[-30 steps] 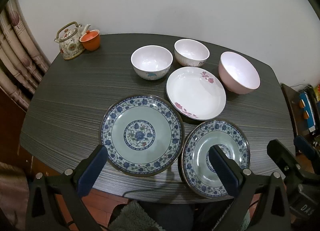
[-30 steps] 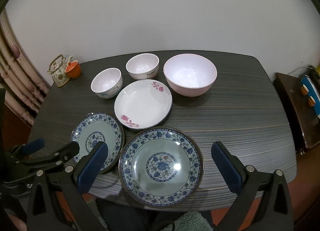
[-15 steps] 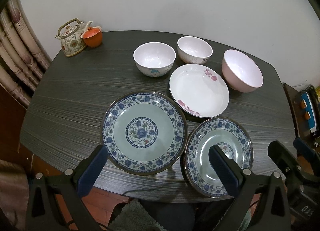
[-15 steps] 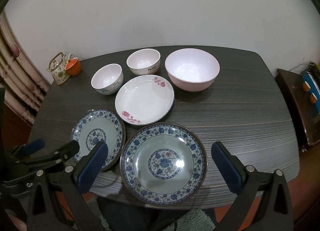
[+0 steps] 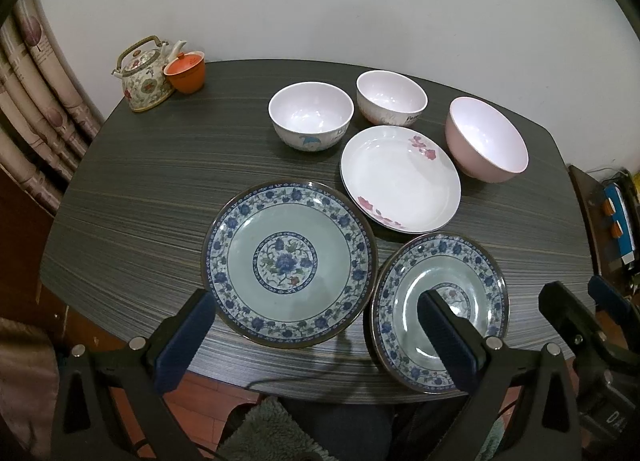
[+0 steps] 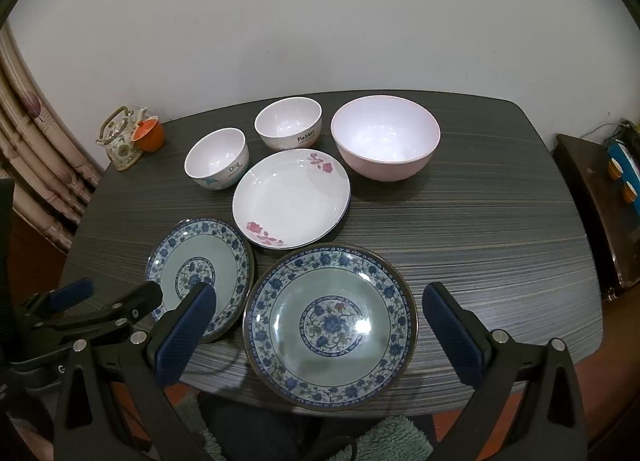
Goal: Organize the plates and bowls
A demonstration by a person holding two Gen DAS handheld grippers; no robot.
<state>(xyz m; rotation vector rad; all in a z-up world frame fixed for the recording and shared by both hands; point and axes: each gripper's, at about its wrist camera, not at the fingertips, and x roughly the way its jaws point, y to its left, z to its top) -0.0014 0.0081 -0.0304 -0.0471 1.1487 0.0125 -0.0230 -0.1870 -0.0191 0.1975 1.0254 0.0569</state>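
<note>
Blue-padded left tongs (image 5: 316,335) and right tongs (image 6: 320,335), both spread apart, empty, above blue-patterned plates (image 6: 331,325).

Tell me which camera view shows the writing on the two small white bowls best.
The right wrist view: "Dog" on one small bowl and "Rabbit" on the other face it. The left wrist view shows only partial, unreadable lettering.

pink bowl (image 6: 385,137), blue-floral plates (image 6: 331,325), dark striped table (image 6: 500,229)
</note>
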